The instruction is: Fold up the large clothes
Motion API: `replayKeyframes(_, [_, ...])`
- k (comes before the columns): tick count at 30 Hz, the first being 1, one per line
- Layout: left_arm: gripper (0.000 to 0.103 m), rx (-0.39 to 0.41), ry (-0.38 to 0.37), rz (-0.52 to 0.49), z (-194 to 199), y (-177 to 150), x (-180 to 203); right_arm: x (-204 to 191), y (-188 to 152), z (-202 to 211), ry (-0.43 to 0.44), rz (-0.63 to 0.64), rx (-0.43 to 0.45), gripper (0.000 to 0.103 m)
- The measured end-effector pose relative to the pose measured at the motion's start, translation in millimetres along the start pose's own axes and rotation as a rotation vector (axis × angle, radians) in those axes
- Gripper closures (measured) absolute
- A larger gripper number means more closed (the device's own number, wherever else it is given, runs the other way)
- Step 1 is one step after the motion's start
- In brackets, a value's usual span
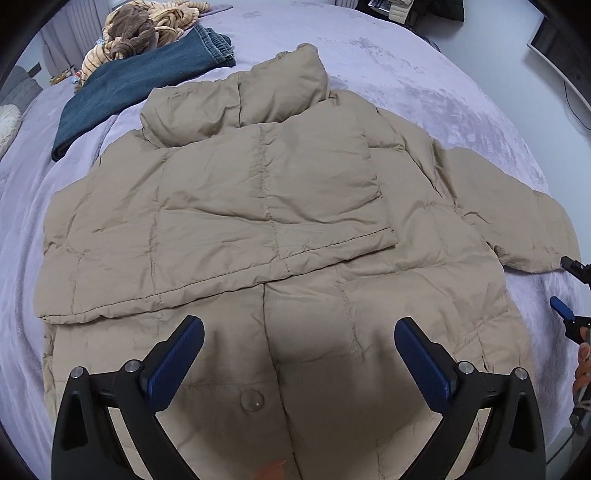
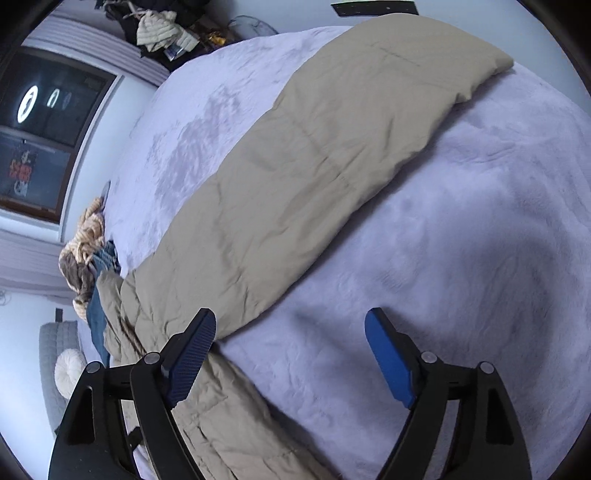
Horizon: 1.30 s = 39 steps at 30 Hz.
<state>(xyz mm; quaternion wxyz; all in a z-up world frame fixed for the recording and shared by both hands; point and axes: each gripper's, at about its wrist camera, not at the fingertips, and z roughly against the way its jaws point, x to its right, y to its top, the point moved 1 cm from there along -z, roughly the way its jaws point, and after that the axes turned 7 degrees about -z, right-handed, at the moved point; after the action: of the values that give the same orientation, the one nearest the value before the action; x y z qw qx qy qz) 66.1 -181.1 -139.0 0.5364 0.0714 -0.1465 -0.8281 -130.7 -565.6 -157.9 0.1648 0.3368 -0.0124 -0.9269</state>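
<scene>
A beige puffer jacket lies front up on a lavender bedspread, collar at the far end. One sleeve is folded across its chest. The other sleeve reaches out to the right. My left gripper hangs open over the jacket's lower front, near a button, with nothing between its fingers. In the right wrist view the outstretched sleeve runs from lower left up to its cuff. My right gripper is open and empty at the sleeve's near edge, also visible as the right gripper near the cuff.
Folded blue jeans and a heap of tan striped clothing lie on the bed beyond the jacket's collar. A pale cushion and a grey chair sit off the bed's side. A dark window and piled clothes stand beyond.
</scene>
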Motion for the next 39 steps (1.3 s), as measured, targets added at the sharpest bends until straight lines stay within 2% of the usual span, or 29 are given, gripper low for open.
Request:
replayKeyframes(4, [0.000,-0.018,0.009,0.029,-6,2,1,19,33,-2,0.076,-0.094,0.035,0.016])
replayKeyframes(7, [0.000,-0.038,-0.019,0.046,-12,3,3,25,54,-4,0.123,-0.142,0.066,0.016])
replayKeyframes(11, [0.000,-0.026,-0.010,0.048,-11,4,7,29,76,-9,0.169,-0.194,0.089,0.015])
replayKeyframes(15, [0.000,-0.014,0.001,0.056,-10,7,9,26,91,-19,0.236,-0.251,0.069,0.015])
replayKeyframes(20, [0.000,0.006,0.010,0.077,-5,10,5,27,103,-27,0.403,-0.368,0.031,0.015])
replayKeyframes(22, [0.000,0.017,0.013,0.089,-2,11,2,25,106,-32,0.446,-0.404,0.012,0.015])
replayKeyframes(24, [0.000,0.027,0.015,0.103,1,12,-3,22,106,-35,0.452,-0.414,-0.018,0.016])
replayKeyframes(26, [0.000,0.039,0.020,0.118,4,11,-9,15,107,-37,0.435,-0.406,-0.036,0.031])
replayKeyframes(27, [0.000,0.046,0.025,0.125,5,11,-12,11,107,-39,0.427,-0.396,-0.051,0.055])
replayKeyframes(28, [0.000,0.052,0.032,0.132,7,10,-16,8,107,-41,0.417,-0.388,-0.064,0.070])
replayKeyframes(29, [0.000,0.056,0.036,0.138,8,9,-19,3,106,-42,0.411,-0.381,-0.075,0.094])
replayKeyframes(32, [0.000,0.076,0.050,0.158,14,6,-33,-23,103,-37,0.427,-0.308,-0.073,0.097])
replayKeyframes(35, [0.000,0.102,0.078,0.174,21,2,-51,-70,91,-30,0.416,-0.139,-0.071,0.097])
replayKeyframes(39, [0.000,0.117,0.113,0.207,27,-4,-80,-155,53,-27,0.411,0.124,-0.091,0.097])
